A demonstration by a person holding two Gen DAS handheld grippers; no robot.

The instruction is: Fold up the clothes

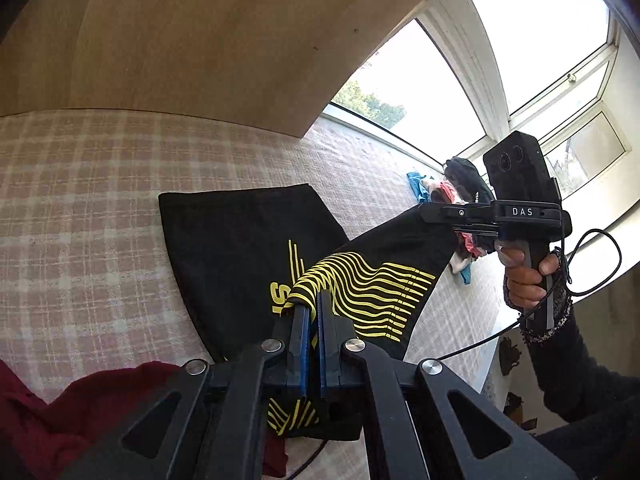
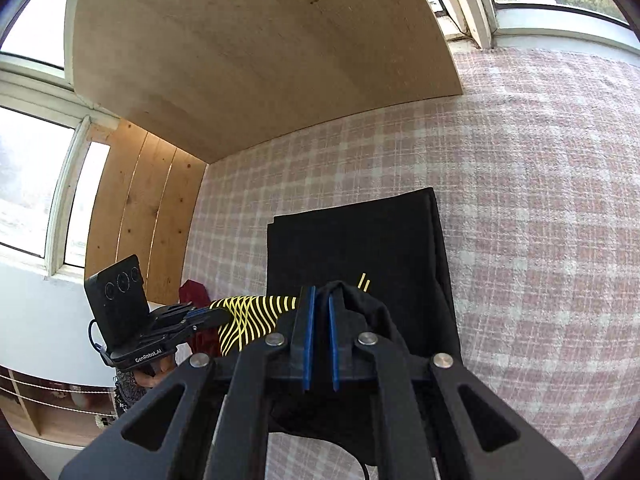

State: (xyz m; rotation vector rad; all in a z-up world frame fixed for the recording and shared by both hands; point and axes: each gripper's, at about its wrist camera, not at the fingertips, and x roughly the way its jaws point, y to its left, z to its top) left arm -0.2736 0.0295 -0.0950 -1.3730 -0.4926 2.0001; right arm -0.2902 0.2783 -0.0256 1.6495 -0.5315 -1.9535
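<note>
A black T-shirt (image 1: 240, 248) with yellow line print lies partly on the checked bed cover, its near edge lifted and stretched between both grippers. My left gripper (image 1: 314, 304) is shut on the printed part of that edge, with yellow-striped cloth bunched over the fingers. A hand holds my right gripper (image 1: 430, 210) shut on the other end of the raised edge. In the right wrist view the right gripper (image 2: 322, 294) pinches plain black cloth of the T-shirt (image 2: 360, 240). Off to the left, the left gripper (image 2: 216, 315) grips the yellow print.
The pink and white checked bed cover (image 1: 80, 200) runs to a wooden headboard (image 1: 200, 40). A dark red garment (image 1: 60, 412) lies beside the shirt at the near left. A pile of mixed clothes (image 1: 460, 192) sits by the window (image 1: 420, 92).
</note>
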